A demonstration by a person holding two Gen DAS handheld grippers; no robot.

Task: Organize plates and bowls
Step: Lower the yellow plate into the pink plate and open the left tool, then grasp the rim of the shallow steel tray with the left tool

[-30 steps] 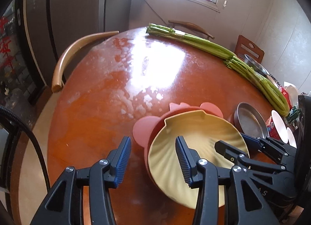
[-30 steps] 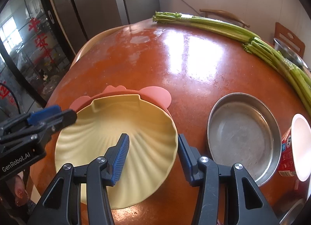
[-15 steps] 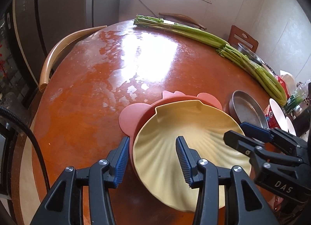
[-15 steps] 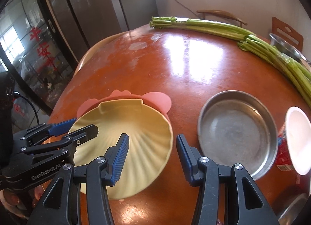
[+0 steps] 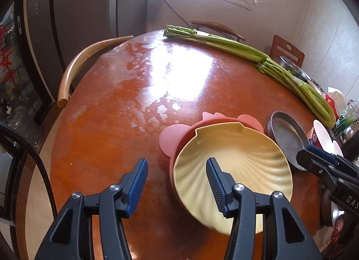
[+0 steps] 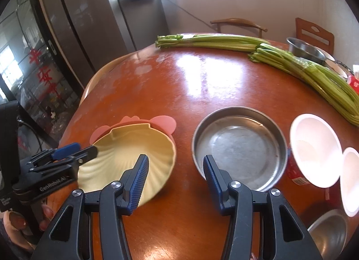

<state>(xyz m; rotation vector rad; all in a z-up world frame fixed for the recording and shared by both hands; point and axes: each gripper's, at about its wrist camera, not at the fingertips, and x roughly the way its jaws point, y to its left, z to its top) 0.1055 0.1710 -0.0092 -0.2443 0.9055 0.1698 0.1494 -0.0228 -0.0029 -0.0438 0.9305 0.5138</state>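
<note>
The yellow shell-shaped plate (image 5: pixel 233 161) sits nested in the pink eared bowl (image 5: pixel 171 136) on the bench (image 5: pixel 112 125), left of the steel pan (image 6: pixel 239 145). Both the left tool (image 5: pixel 177 178) and right tool (image 6: pixel 175 175) are released, jaws spread and grasping nothing.

On the table (image 6: pixel 224 85) I note the shell dish (image 6: pixel 134 152) nested in the eared plate (image 6: pixel 163 123); metal pan (image 6: pixel 240 147) to its right, two bowls (image 6: pixel 314 150) further right, celery (image 6: pixel 291 67) behind.
</note>
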